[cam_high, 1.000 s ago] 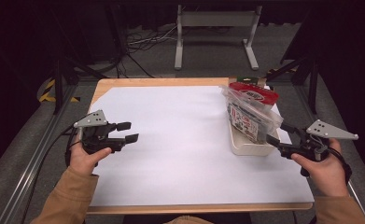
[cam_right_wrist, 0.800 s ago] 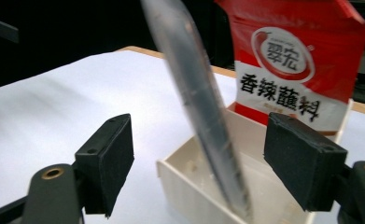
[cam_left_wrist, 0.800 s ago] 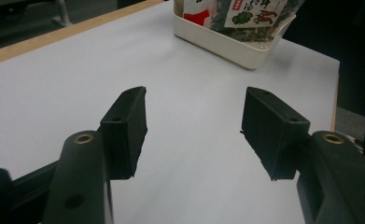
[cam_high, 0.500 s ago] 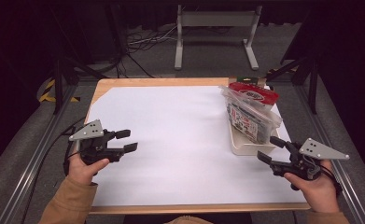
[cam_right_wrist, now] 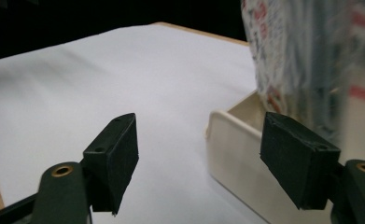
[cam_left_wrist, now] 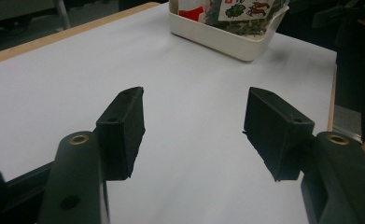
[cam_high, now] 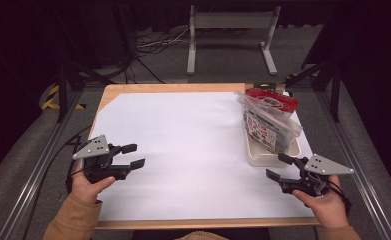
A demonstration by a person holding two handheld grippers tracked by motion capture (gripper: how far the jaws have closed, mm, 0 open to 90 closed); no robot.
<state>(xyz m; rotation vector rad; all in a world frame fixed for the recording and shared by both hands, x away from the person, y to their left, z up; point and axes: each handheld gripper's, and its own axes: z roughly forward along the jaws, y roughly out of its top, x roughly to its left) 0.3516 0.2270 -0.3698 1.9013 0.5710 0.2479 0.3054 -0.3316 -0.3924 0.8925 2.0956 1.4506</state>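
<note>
The right tongs [cam_high: 282,167] stood with their jaws apart and nothing between them, though the jaws had just been closing a little. They were held low over the near right part of the worktop [cam_high: 183,135], pointing far and slightly left, just beside the near end of a cream tray [cam_high: 263,157] without touching it. In the right gripper view the tray's rounded corner [cam_right_wrist: 227,140] sat between the two black jaws farther off, and the blurred packets [cam_right_wrist: 301,56] rose above it at the right.

The left tongs [cam_high: 133,155] also stood apart and empty, and their jaws had just been opening slightly. They hovered over the near left part of the worktop and pointed right, well apart from the tray. In the left gripper view they looked across bare white sheet toward the tray [cam_left_wrist: 227,39] at the far side.

The tray lay along the right edge of the worktop, on the white sheet. Several clear printed packets [cam_high: 265,127] stood upright in it, packed side by side, with a red-topped one [cam_high: 272,100] at the far end.

A hand [cam_high: 90,185] in a tan sleeve held the left gripper, and another hand [cam_high: 328,207] held the right one. Beyond the worktop stood a grey metal frame [cam_high: 230,37] on the floor.
</note>
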